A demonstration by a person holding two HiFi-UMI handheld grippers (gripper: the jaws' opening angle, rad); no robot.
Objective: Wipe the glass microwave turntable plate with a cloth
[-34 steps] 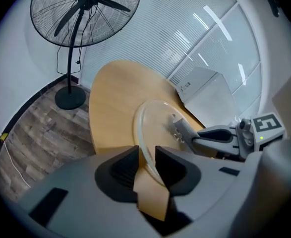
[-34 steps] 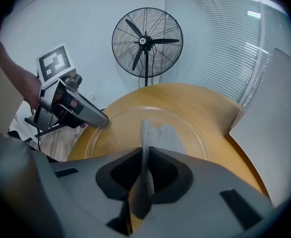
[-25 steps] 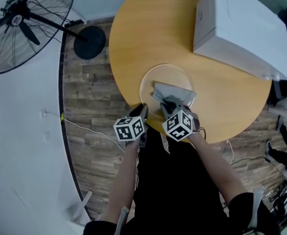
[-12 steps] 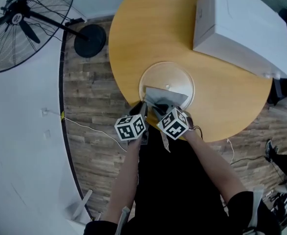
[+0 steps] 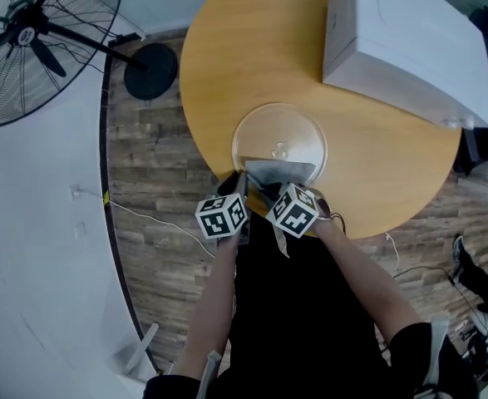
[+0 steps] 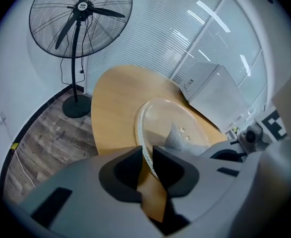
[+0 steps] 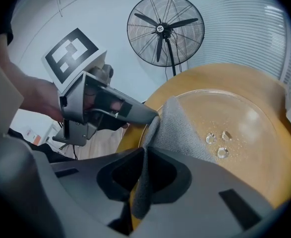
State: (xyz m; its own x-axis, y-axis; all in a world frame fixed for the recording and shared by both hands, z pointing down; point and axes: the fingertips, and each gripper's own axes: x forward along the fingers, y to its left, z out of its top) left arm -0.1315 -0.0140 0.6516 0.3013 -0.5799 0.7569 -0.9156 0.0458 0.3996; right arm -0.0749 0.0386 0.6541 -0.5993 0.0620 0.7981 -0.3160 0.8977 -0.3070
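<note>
At edge of round wooden table (image 5: 227, 56): your left claw (image 6: 146, 152), just closed, pinches clear glass plate (image 5: 298, 127) rim; right claw (image 7: 144, 155) clamps grey cloth (image 7: 180, 130).

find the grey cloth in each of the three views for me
Head view: the grey cloth lies on the near edge of the glass plate, just below picture centre.
Left gripper view: a small grey peak on the plate, right of centre.
Right gripper view: centre, rising from the bottom middle onto the plate's left part.
Shared landmark: the standing fan, upper left in the head and left gripper views, top centre in the right gripper view.
</note>
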